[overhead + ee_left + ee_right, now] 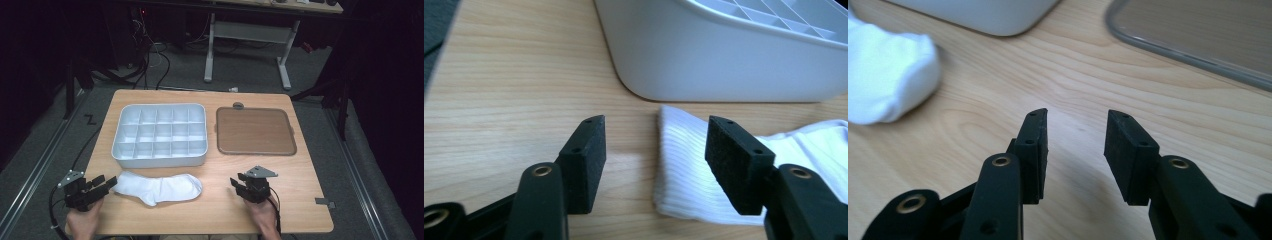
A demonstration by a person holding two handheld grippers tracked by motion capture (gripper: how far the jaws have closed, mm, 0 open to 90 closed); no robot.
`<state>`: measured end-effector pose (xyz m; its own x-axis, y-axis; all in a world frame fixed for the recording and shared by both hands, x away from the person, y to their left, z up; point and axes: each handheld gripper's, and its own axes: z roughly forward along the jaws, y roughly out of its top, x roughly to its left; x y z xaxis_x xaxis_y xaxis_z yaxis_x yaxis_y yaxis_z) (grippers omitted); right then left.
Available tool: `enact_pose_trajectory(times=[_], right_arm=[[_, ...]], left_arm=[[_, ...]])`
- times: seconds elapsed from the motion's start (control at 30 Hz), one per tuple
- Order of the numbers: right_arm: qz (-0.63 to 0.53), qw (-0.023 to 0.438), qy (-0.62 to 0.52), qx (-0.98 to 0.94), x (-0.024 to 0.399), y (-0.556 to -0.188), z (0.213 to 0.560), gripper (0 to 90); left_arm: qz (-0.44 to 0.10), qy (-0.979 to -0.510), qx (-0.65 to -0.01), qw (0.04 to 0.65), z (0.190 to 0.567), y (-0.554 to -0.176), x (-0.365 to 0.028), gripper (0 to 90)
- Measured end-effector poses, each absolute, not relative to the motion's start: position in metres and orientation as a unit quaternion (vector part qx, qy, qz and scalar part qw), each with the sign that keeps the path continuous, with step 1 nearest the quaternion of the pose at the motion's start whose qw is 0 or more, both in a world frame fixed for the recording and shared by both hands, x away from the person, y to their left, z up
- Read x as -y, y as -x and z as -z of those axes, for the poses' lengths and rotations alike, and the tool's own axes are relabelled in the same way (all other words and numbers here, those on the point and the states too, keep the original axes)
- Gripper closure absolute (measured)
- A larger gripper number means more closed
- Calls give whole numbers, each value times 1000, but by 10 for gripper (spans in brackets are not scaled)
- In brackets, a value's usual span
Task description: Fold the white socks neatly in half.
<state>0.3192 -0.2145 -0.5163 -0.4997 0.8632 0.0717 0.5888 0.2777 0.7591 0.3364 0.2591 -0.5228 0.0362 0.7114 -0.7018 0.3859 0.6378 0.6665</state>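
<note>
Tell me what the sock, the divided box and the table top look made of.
Sock: white knit fabric, seemingly cotton; fine ribbing at the cuff, soft folds.
Divided box: likely moulded plastic, pale grey, smooth, slightly glossy, with rounded corners.
Table top: light wood or wood-look laminate; visible grain, matte sheen.

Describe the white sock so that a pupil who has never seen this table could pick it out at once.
Start at the wooden table and find the white divided tray on its left half. Just in front of that tray, on the side nearest the person, lies the white sock, flat on the wood. It is the one soft cloth thing there, beside the hard tray and the brown lid.
</note>
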Motion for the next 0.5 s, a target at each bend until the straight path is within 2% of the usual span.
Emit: enact_pose_trajectory(times=[0.5], right_arm=[[-416, 125, -398, -808, 151, -312, 515, 623]], left_arm=[[-134, -443, -676, 574, 532, -340, -231, 486]])
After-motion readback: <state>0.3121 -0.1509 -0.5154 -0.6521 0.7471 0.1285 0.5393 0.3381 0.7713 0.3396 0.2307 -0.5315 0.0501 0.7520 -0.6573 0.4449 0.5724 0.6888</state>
